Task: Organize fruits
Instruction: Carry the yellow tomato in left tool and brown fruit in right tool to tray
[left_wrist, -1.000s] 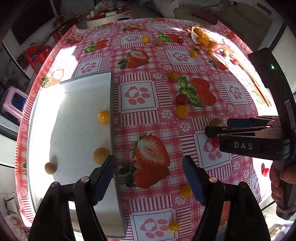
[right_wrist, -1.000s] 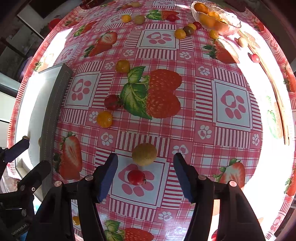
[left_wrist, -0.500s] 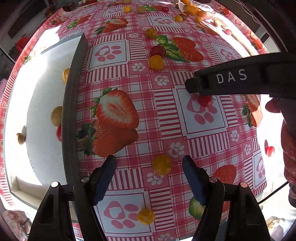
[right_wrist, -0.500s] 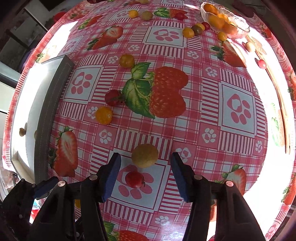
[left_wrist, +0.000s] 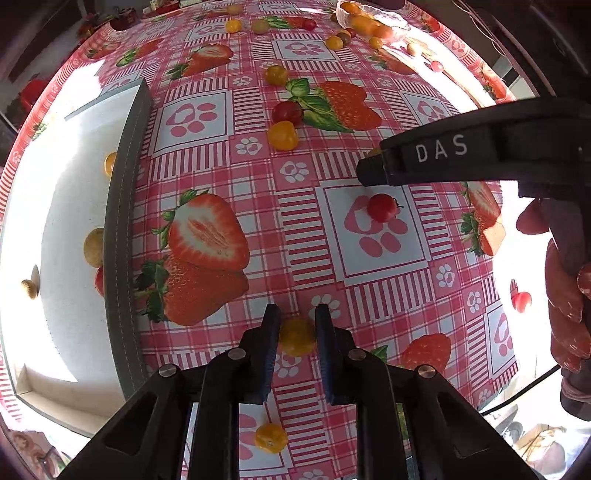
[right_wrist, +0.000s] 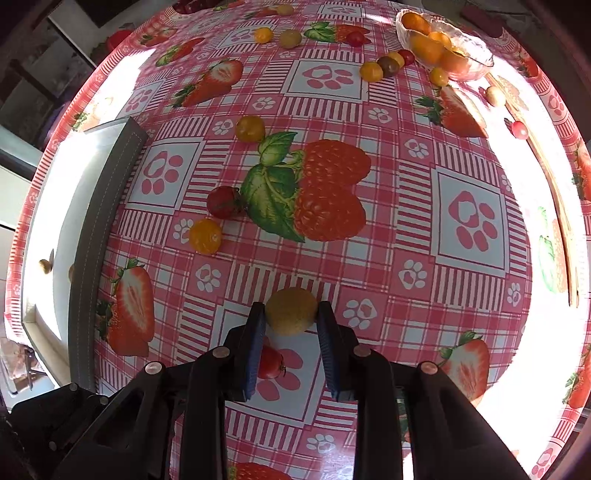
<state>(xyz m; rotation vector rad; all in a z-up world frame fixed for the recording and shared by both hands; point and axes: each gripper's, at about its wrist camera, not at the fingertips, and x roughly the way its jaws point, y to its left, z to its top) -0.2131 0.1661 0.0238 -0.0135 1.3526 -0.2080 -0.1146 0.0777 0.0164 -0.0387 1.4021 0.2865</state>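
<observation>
My left gripper (left_wrist: 295, 328) is shut on a yellow cherry tomato (left_wrist: 296, 336) on the strawberry-print tablecloth. My right gripper (right_wrist: 291, 314) is shut on a yellow-green round fruit (right_wrist: 291, 311); a red cherry tomato (right_wrist: 271, 362) lies under its left finger. In the left wrist view the right gripper's body (left_wrist: 461, 155) reaches in from the right, above that red tomato (left_wrist: 382, 207). A white tray (left_wrist: 70, 206) at the left holds a few small fruits. Loose tomatoes lie farther out: a yellow one (right_wrist: 205, 236), a red one (right_wrist: 223, 202), an orange one (right_wrist: 250, 128).
A glass bowl (right_wrist: 476, 66) of orange fruits stands at the far right corner, with several small fruits beside it. Another yellow tomato (left_wrist: 270, 438) lies under the left gripper. The tray's grey wall (left_wrist: 122, 206) runs along the left. A hand (left_wrist: 565, 295) holds the right gripper.
Both grippers have closed: the left on the yellow tomato it moved up to, the right on the yellow-green fruit after edging forward.
</observation>
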